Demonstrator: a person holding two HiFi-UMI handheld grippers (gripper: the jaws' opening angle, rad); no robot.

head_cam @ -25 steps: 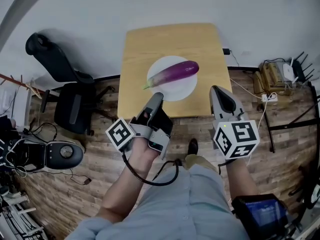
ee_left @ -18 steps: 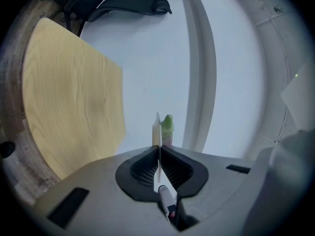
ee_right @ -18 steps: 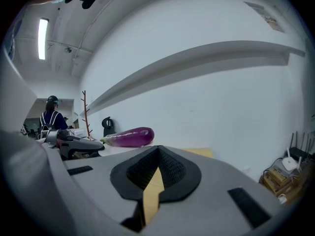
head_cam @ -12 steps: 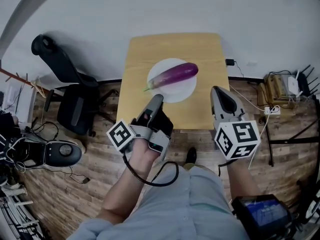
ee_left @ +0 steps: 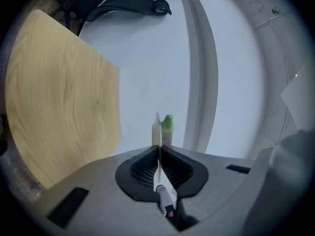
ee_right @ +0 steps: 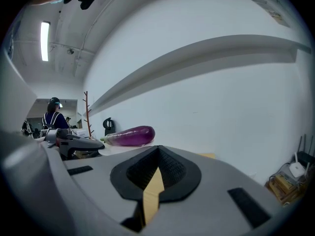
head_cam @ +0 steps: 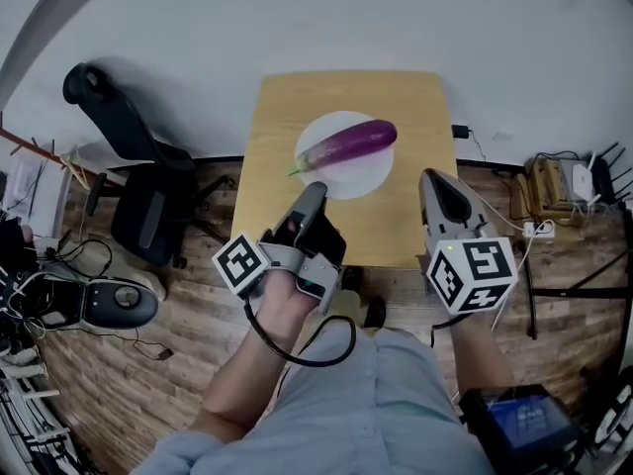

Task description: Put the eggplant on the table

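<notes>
A purple eggplant [head_cam: 351, 143] with a green stem lies on a white plate [head_cam: 371, 176] in the middle of a small light wood table [head_cam: 287, 107]. My left gripper [head_cam: 316, 189] is shut and empty, its tip by the plate's near left rim. In the left gripper view the plate [ee_left: 156, 128] shows edge-on just past the jaws, with the eggplant's green stem [ee_left: 168, 124] behind it. My right gripper [head_cam: 431, 178] hovers over the table's right side, right of the plate, jaws together with nothing held. The right gripper view shows the eggplant [ee_right: 130, 135] ahead to the left.
A black office chair [head_cam: 129, 166] stands left of the table. Cables, a power strip [head_cam: 539, 228] and boxes lie on the wooden floor at the right. A round grey device [head_cam: 117, 303] sits on the floor at the left. A white wall runs behind the table.
The table's near edge has slid down the head view toward the person. Both grippers now reach farther over the tabletop. The eggplant and plate have not moved.
</notes>
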